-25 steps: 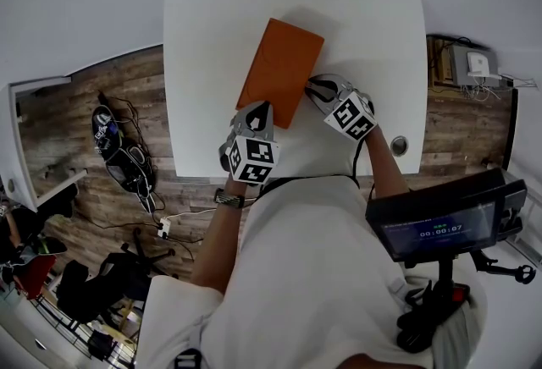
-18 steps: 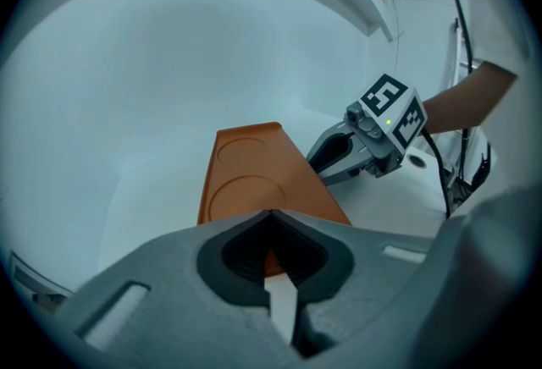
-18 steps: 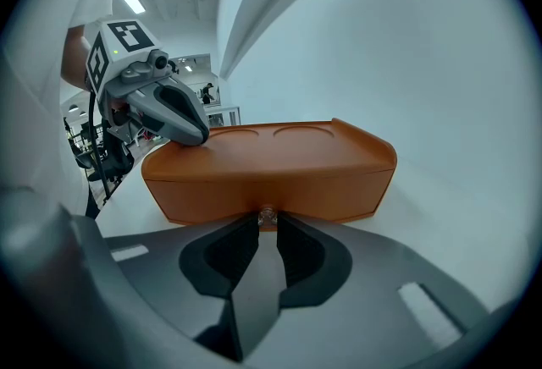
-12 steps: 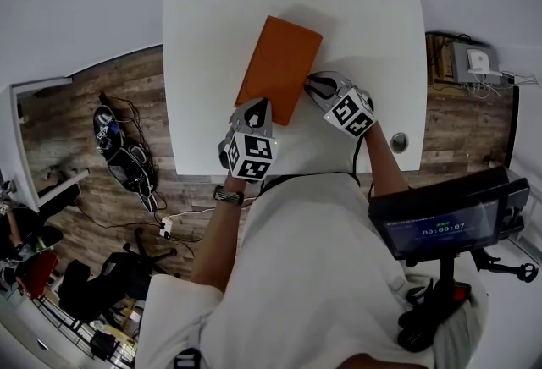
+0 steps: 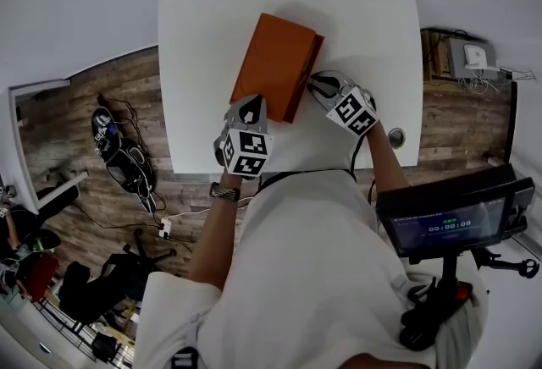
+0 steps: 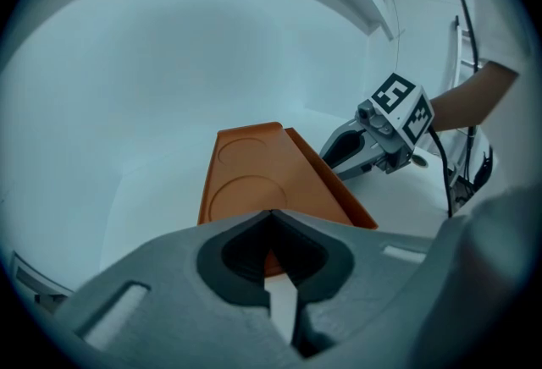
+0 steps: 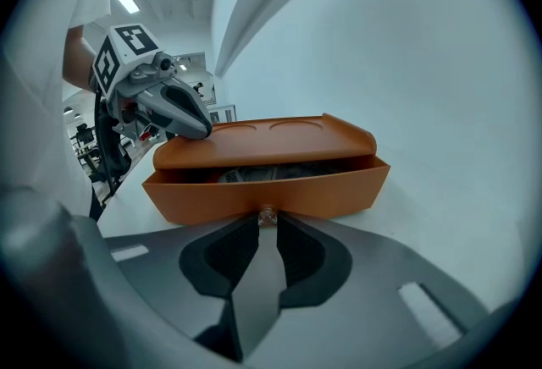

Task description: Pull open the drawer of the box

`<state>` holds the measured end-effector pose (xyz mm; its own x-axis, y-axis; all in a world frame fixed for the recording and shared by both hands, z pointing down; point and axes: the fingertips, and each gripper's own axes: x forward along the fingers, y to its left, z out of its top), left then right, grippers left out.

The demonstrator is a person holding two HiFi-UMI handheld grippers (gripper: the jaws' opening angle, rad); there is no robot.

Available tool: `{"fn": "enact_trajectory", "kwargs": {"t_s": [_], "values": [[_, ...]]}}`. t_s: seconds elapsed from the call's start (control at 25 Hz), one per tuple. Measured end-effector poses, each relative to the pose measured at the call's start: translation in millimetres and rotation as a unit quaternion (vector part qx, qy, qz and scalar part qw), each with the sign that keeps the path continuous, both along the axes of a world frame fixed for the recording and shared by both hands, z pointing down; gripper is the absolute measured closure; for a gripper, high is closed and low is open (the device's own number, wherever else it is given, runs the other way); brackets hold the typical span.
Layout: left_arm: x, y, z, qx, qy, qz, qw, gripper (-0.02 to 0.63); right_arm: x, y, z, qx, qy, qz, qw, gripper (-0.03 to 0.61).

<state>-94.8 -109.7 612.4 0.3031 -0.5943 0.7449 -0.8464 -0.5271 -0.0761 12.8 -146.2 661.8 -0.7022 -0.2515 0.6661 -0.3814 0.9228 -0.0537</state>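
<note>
One white table fills the upper middle of the head view. At its centre lies the orange box, long axis running from lower left to upper right, close to straight up the frame. Its drawer sits in the long right side, faces frame right and stands slightly out. The left gripper, jaws together, rests its tip on the box's lower end. The right gripper pinches the small clear knob at the drawer's middle.

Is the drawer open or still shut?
Partly open. In the right gripper view the drawer stands out from under the box top, with a dark gap behind its front; the right tool pinches its knob.
</note>
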Motion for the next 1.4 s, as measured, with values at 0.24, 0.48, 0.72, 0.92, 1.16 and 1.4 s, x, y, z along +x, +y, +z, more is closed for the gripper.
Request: {"fn": "enact_trajectory", "kwargs": {"t_s": [0.24, 0.48, 0.72, 0.92, 1.16, 1.4], "values": [[-2, -3, 2, 0.001, -0.001, -0.001, 1.0, 0.607, 8, 1, 3, -0.005, -0.002, 0.008, 1.0, 0.506], [-3, -5, 4, 0.003, -0.001, -0.003, 1.0, 0.608, 16, 2, 6, -0.007, 0.001, 0.014, 1.0, 0.506], [-4, -8, 5, 0.002, -0.001, -0.006, 1.0, 0.608, 22, 2, 7, -0.009, 0.006, 0.019, 1.0, 0.507], [-6, -9, 7, 0.002, -0.002, -0.011, 0.9999, 0.609, 30, 4, 9, -0.012, 0.009, 0.025, 1.0, 0.506], [-3, -16, 9, 0.004, 0.003, -0.011, 0.9999, 0.609, 36, 6, 11, -0.012, 0.014, 0.031, 0.999, 0.507], [-4, -18, 11, 0.008, 0.01, -0.018, 0.9998, 0.609, 38, 8, 13, -0.014, 0.014, 0.032, 0.999, 0.506]]}}
